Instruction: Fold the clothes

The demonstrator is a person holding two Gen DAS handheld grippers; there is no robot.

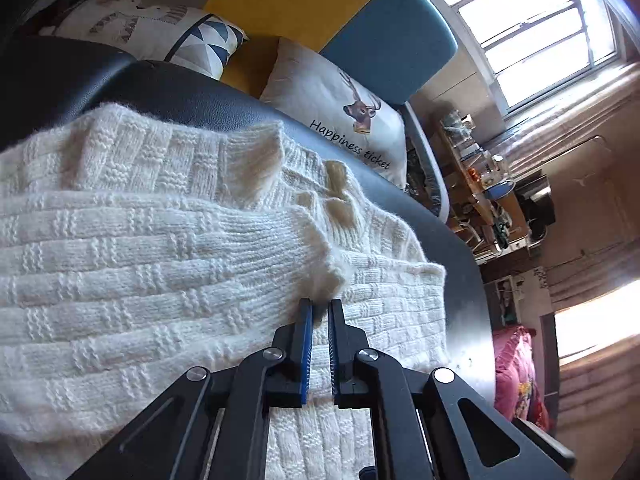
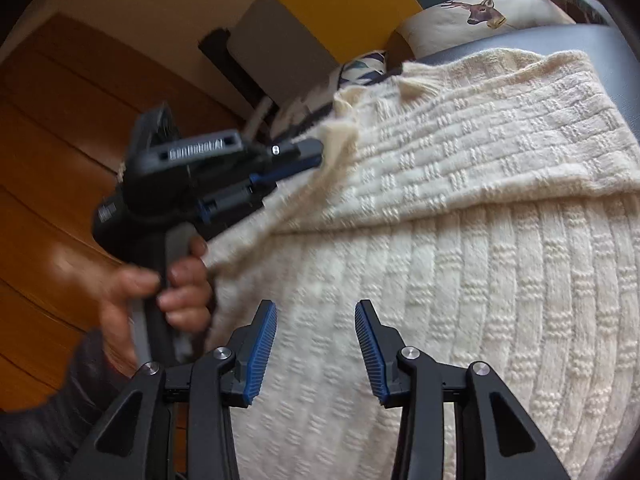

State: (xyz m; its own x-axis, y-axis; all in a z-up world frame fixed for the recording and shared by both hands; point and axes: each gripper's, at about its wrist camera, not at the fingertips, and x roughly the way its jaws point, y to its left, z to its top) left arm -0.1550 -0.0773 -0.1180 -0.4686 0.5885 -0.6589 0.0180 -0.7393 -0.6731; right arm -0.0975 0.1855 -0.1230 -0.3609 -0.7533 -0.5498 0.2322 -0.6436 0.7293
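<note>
A cream knit sweater lies spread over a dark seat, one sleeve folded across its body. The left gripper pinches the sleeve's cuff between nearly closed jaws, lifting that edge. The right gripper hangs above the sweater's body with jaws wide, holding nothing. A deer cushion rests behind, against the backrest.

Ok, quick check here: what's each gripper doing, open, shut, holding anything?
Left gripper: shut on the cuff of the white sweater.
Right gripper: open, holding nothing, above the sweater.
</note>
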